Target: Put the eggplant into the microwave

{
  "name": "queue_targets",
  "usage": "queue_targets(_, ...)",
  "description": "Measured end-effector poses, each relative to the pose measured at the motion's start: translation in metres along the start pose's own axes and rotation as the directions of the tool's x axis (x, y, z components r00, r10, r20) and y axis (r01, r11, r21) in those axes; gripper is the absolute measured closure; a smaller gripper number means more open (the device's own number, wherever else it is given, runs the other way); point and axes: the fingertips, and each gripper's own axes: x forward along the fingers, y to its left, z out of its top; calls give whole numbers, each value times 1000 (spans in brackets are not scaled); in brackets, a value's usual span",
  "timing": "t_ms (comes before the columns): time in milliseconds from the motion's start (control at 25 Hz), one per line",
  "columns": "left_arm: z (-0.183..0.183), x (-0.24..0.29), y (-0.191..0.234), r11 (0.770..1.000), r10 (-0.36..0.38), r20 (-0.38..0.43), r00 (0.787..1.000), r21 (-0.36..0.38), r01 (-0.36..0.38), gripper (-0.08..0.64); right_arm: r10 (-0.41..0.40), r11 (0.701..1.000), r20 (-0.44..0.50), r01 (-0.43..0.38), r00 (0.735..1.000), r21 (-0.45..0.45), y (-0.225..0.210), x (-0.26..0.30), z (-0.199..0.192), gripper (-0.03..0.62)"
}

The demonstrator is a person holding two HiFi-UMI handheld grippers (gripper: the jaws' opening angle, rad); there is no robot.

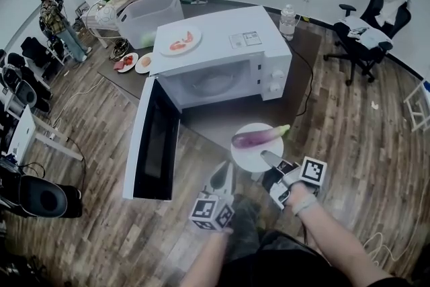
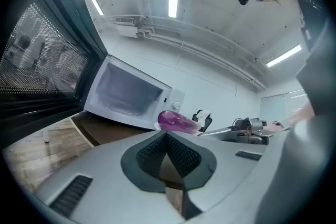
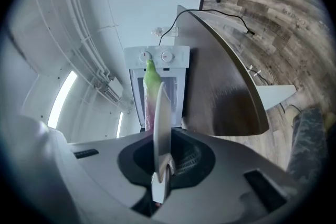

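Note:
A purple eggplant (image 1: 259,137) with a green stem lies on a white plate (image 1: 252,154) in front of the white microwave (image 1: 222,57), whose door (image 1: 151,138) stands wide open to the left. My right gripper (image 1: 269,159) is shut on the plate's near rim. In the right gripper view the plate (image 3: 160,123) shows edge-on between the jaws, with the eggplant (image 3: 151,86) on it and the microwave (image 3: 157,68) beyond. My left gripper (image 1: 222,175) hovers just left of the plate, shut and holding nothing. The left gripper view shows the eggplant (image 2: 177,120) and the microwave's cavity (image 2: 131,94).
The microwave stands on a dark table (image 1: 302,77). A plate of food (image 1: 179,40) rests on the microwave's top. A water bottle (image 1: 287,20), a clear bin (image 1: 149,15) and two small plates (image 1: 134,62) stand behind. An office chair (image 1: 369,27) is at the right.

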Motion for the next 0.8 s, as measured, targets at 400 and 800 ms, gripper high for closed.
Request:
queue_targets(400, 19, 34, 29, 1000, -7, 18, 1000, 19, 6, 560, 29, 1000, -24, -29, 999, 1, 12, 50, 17, 578)
queue_targets(800, 26, 50, 72, 1000, 19, 62, 998, 14, -20, 560, 39, 999, -52, -38, 998, 24, -7, 103, 25, 578)
